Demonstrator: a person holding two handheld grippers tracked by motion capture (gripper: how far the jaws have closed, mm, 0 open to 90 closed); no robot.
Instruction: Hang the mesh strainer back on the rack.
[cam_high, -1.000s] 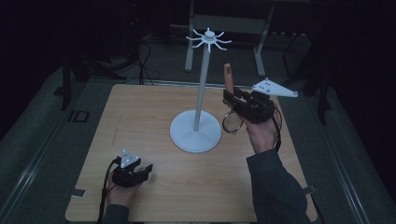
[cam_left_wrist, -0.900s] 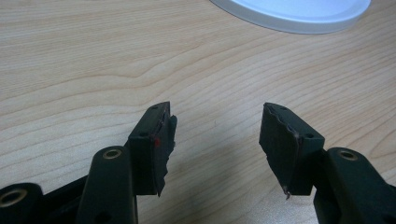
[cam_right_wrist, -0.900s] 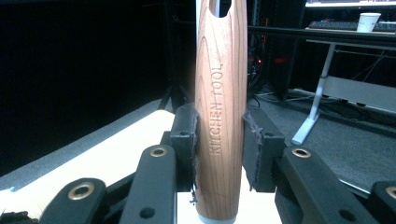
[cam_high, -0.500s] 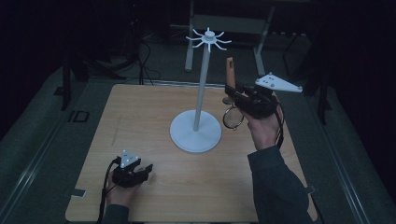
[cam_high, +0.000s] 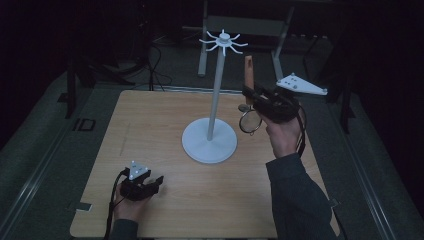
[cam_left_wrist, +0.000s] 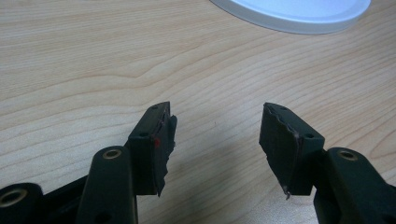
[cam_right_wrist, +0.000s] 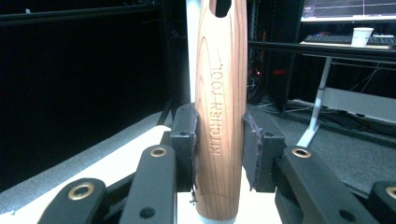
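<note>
Overhead, one white stand (cam_high: 209, 142); right tool (cam_high: 253, 97) grips one wooden utensil (cam_right_wrist: 220, 107), left tool (cam_left_wrist: 215, 140) gapes.

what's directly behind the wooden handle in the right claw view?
The white stand's pole rises just behind the wooden handle, mostly covered by it; a sliver shows at its left. Whatever lies behind the rest is hidden.

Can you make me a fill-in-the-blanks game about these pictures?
1. The right gripper has its fingers shut on a ____ handle.
2. The words carved into that handle read KITCHEN ____.
3. The left gripper rests low over the table with its fingers ____ and nothing between them.
4. The tall hook stand in the middle of the table is coloured ____.

Missing words: wooden; TOOL; open; white
</note>
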